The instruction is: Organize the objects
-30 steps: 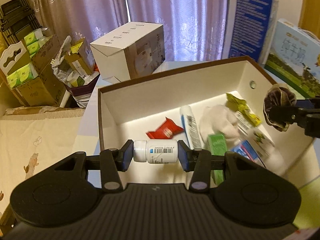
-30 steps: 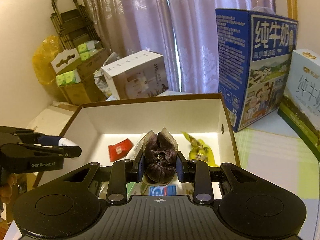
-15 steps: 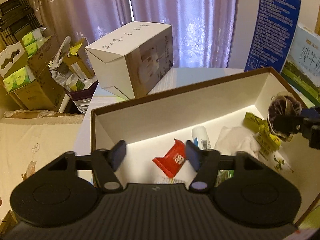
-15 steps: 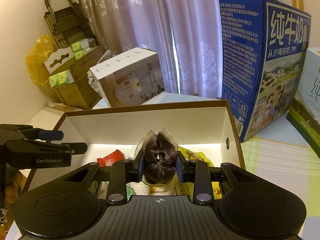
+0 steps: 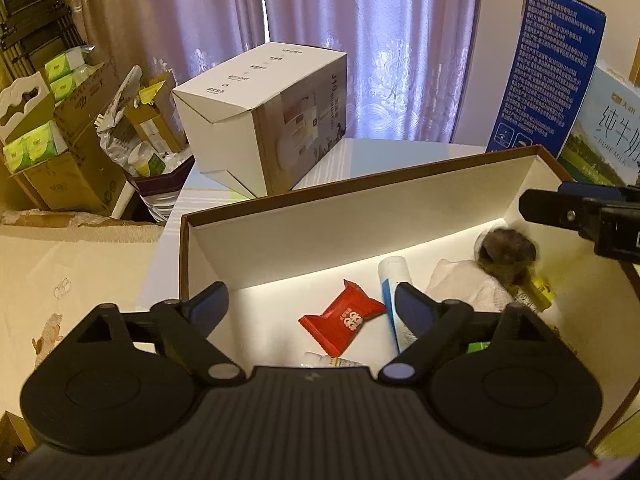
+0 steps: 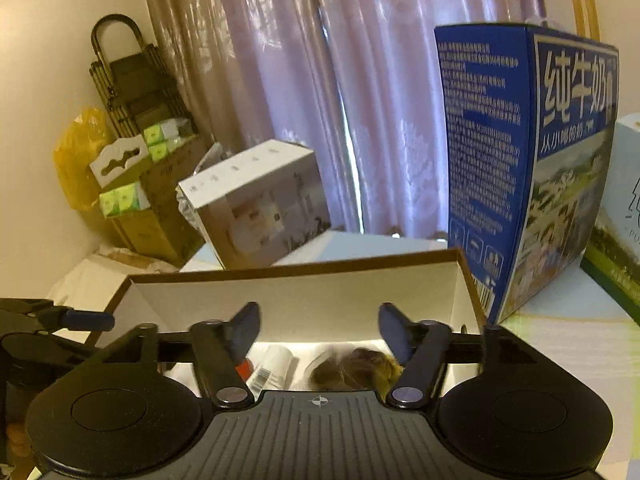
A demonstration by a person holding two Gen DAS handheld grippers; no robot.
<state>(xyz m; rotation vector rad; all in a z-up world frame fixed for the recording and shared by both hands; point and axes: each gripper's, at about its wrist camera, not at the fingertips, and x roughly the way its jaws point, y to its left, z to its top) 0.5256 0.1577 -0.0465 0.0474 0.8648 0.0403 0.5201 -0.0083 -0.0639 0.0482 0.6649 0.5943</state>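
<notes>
Figure: both grippers poised over the open box, the landmark for all positions given here. The left gripper hangs above the box's near-left part; its jaws stand wide and are opening further, with nothing between them. The right gripper hangs above the box's right part; its jaws are partly apart and opening, and the dark hair tie lies below them, free of the pads.

Contents of the box: a red packet near the middle of the floor; a white tube just right of it; a small white bottle at the near edge, mostly hidden behind the left gripper; a white cloth further right; the hair tie on that cloth; a yellow wrapper by the right wall.

Progress, as a judgement: several items already sit inside the box, and both grippers are empty. Whether loose items remain on the bench outside the box cannot be told; none shows near it here.
</notes>
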